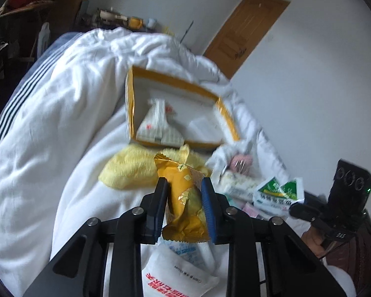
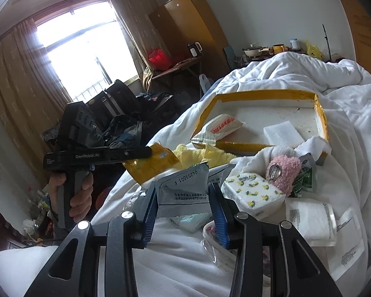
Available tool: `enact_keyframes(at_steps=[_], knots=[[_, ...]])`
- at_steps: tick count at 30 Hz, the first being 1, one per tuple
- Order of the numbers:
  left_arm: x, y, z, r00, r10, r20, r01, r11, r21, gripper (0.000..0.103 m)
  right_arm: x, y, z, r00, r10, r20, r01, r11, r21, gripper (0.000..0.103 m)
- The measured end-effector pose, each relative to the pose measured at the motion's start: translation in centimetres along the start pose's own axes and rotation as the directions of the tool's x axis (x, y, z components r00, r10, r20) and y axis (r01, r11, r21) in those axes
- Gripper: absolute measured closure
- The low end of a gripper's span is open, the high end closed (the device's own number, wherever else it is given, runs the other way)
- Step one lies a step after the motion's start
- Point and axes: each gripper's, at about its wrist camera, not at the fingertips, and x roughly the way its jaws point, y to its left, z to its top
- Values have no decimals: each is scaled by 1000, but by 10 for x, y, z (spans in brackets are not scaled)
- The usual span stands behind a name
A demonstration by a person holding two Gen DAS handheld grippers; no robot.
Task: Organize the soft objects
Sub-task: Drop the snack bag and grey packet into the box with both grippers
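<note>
My left gripper (image 1: 184,185) is shut on a yellow snack packet (image 1: 184,203) and holds it above the white duvet, near a yellow fluffy cloth (image 1: 128,170). The packet also shows in the right wrist view (image 2: 150,164). My right gripper (image 2: 183,193) is shut on a grey-white sachet (image 2: 183,188) with printed text. A white box with yellow taped rim (image 1: 175,81) lies ahead on the bed and holds a white tissue pack (image 1: 158,126); the box rim (image 2: 264,93) and a white foam block (image 2: 283,131) show in the right wrist view.
On the duvet (image 1: 61,113) lie a pink fuzzy item (image 2: 284,173), a lemon-print tissue pack (image 2: 254,193), green sachets (image 2: 306,178), a wrapped white pack (image 2: 311,220) and a red-lettered white pack (image 1: 178,272). A wooden door (image 1: 244,32) and wall stand behind. Window, curtains and cluttered floor are at left.
</note>
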Motion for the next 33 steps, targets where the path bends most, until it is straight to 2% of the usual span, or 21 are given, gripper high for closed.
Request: enact_keyframes(at_steps=[5,11,17,20,22,25,27,30,33], knots=[[-7,1,7,996,-7,92,9,1000,-24,76,-11,-14,11,999,-10,35,8,999,38,59],[2,-13,24,995,-12,99,11,1000,11,76,-14,-33,29,997,-71,32,69,995,67,59],[13,-37,57,994,7,109,-16,997,81,76,0,-63,73,981,-195,10,194,979,63,59],[38,-47,85,996,-1,94,-7,997,76,76,19,-89,94,968,-250,-15,250,963,98,59],[56,-53,97,995,24,93,-32,995,91,76,37,-110,103,956,-291,-49,295,946,134,59],[90,-57,111,996,50,67,-57,992,116,76,60,-134,109,944,-311,-108,326,930,171,59],[111,-55,113,997,65,33,-69,992,108,76,71,-141,110,934,-332,-129,351,920,174,59],[136,-56,111,990,139,12,-139,980,141,76,84,-148,109,925,-352,-145,373,912,171,59],[157,-53,106,985,170,-25,-165,977,138,76,91,-145,105,917,-372,-146,391,910,138,59]])
